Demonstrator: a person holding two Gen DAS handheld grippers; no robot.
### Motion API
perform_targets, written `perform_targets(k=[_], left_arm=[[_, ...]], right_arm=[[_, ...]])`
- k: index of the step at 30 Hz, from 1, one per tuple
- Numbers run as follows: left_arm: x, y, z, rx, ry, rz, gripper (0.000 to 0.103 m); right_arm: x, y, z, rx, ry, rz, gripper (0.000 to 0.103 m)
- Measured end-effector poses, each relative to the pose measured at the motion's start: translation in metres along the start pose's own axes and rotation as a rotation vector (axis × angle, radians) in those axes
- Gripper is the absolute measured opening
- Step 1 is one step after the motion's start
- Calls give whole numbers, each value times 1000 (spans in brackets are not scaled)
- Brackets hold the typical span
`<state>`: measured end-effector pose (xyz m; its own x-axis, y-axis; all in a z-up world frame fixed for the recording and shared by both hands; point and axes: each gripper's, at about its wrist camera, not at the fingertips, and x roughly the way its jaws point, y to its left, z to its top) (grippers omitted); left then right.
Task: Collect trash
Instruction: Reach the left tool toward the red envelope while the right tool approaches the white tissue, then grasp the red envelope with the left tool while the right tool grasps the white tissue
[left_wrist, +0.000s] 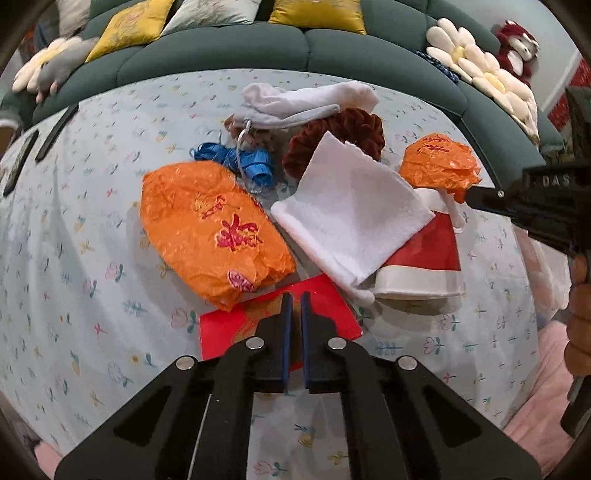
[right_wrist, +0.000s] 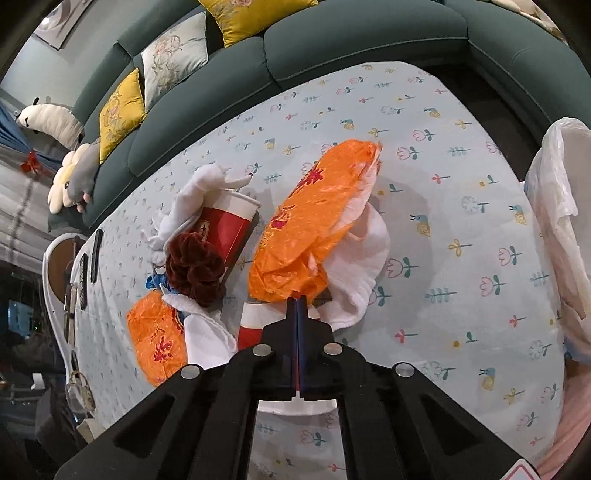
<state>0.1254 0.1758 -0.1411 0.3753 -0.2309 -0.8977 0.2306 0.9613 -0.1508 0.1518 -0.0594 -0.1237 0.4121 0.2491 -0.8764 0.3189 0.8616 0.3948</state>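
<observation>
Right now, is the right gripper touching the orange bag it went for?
Touching. The right wrist view shows the right gripper shut on the crumpled edge of the orange bag; the left wrist view shows its tip against that bag too.

The left hand-held gripper (left_wrist: 294, 295) hovers over a red envelope (left_wrist: 332, 306), jaws nearly closed with a narrow gap. Ahead-left lies an orange bag (left_wrist: 214, 232); ahead-right, a white napkin (left_wrist: 351, 206) drapes a red paper cup (left_wrist: 424, 266).

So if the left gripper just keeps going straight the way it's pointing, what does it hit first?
Most likely the red envelope: the left gripper, jaws nearly closed on nothing, already sits right over it. Beyond it lie the big orange wrapper and the white napkin. Height above the envelope is unclear.
</observation>
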Motion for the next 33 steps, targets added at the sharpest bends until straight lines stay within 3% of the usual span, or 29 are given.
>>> perform_targets(k=[4,5,6,8,9,13,20,27,29,32,33], left_arm=[[-9,4,-6,-40,11,-36,7],[-10,5,-8,-40,9,-36,17],[-12,6,-9,-40,6,-28,35],[-16,8,-13,-42,-16,-2,53],[-18,9,-14,-37,-27,2,55],[-21,11,-18,7,-31,0,59],[-26,9,-32,160,-54,10,62],[-29,8,-33,201,-66,-37,62],[-28,5,-32,226,-72,-17,62],[-21,4,-28,212,-51,-11,60],[-20,4,-27,207,-49,-7,50]], right_arm=[[-15,-5,-4,-9,-25,9,1],[-18,-6,-5,-9,-29,11,1],[-20,-8,-6,-6,-31,14,1],[-23,-11,-7,0,-30,19,1],[-23,-12,-8,2,-27,21,1],[-24,-11,-16,-5,-15,17,9],[-24,-9,-25,-26,2,14,9],[-21,-4,-33,-47,24,17,9],[-20,-1,-36,-56,32,18,9],[-18,3,-42,-75,45,21,9],[-16,5,-45,-83,52,21,9]])
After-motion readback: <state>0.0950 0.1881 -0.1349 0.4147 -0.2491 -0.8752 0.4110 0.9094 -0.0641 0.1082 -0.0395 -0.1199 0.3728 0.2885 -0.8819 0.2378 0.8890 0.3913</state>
